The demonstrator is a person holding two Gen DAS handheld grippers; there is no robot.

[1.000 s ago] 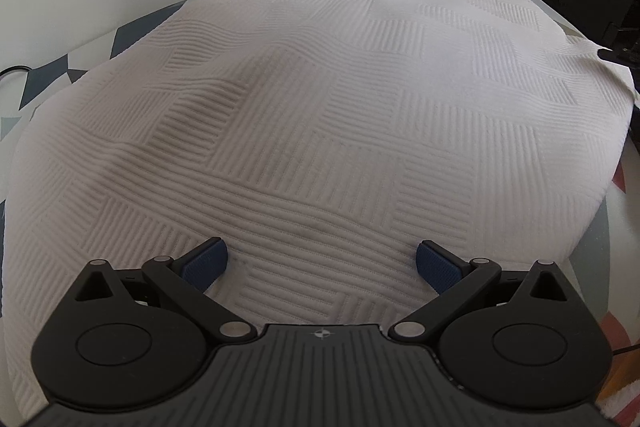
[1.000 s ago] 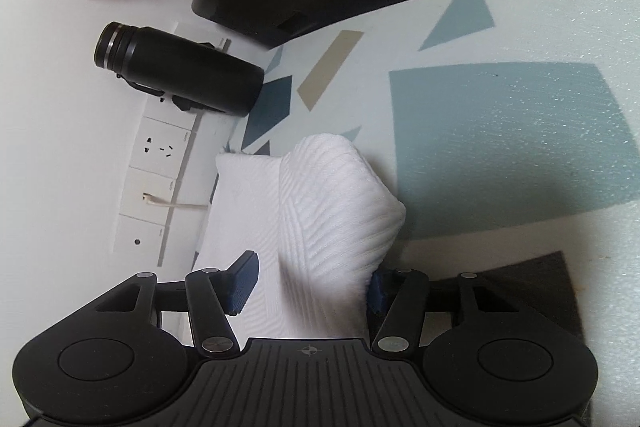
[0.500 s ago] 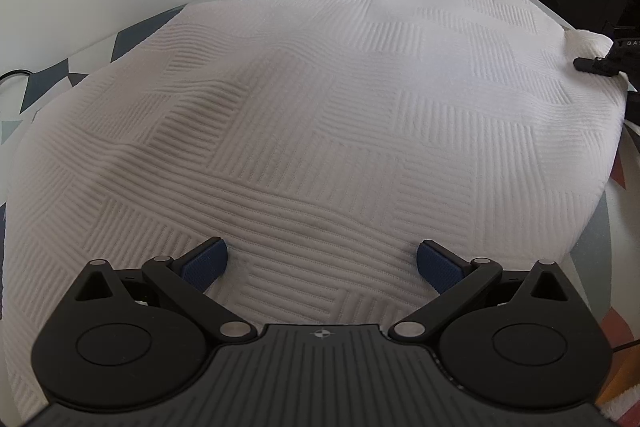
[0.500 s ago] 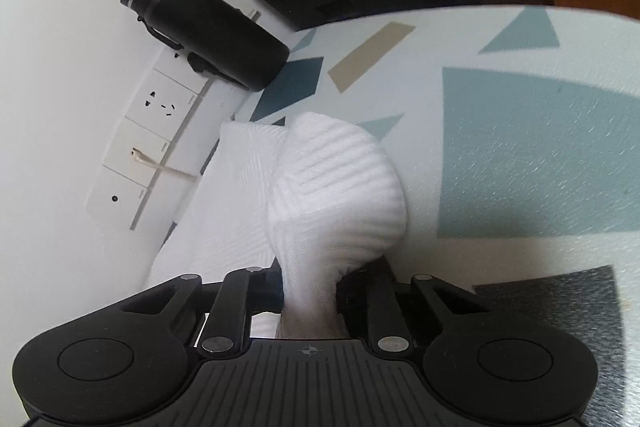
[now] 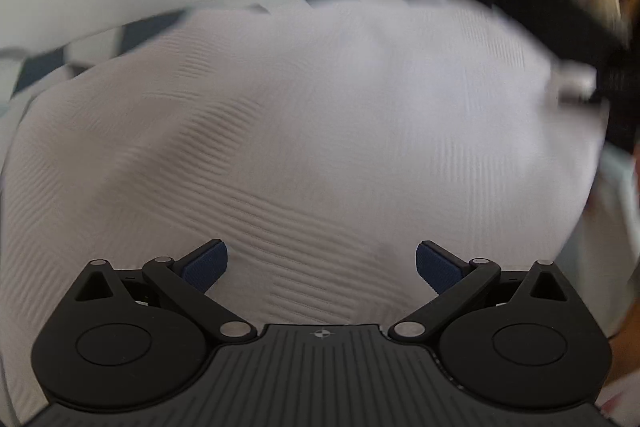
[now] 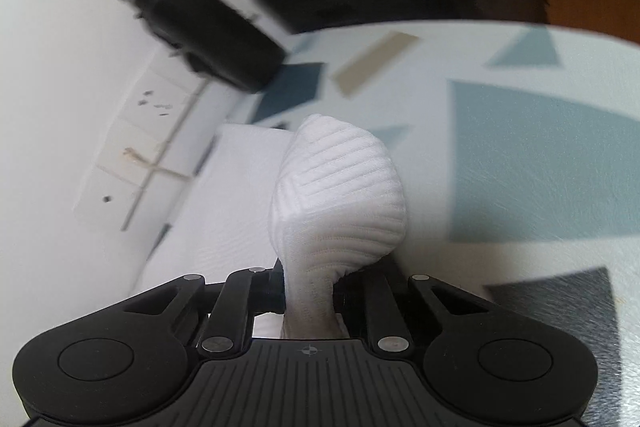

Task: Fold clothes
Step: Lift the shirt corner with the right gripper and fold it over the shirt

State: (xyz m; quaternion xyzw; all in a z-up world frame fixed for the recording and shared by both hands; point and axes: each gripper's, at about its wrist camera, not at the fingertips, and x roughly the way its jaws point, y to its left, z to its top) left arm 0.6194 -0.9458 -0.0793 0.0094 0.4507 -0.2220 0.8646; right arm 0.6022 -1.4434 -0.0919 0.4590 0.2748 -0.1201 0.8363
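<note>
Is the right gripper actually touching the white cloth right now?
Touching. The right wrist view shows the right gripper shut on a bunched corner of the white cloth, which bulges out beyond its fingers with no gap.

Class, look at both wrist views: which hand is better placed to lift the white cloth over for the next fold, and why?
The right. Its tongs are shut on a bunched corner of the white cloth. The left tongs stand open above the flat cloth, gripping nothing.

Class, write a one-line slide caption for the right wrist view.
Right tongs pinch a bunched corner of the white textured cloth above the patterned table.
</note>
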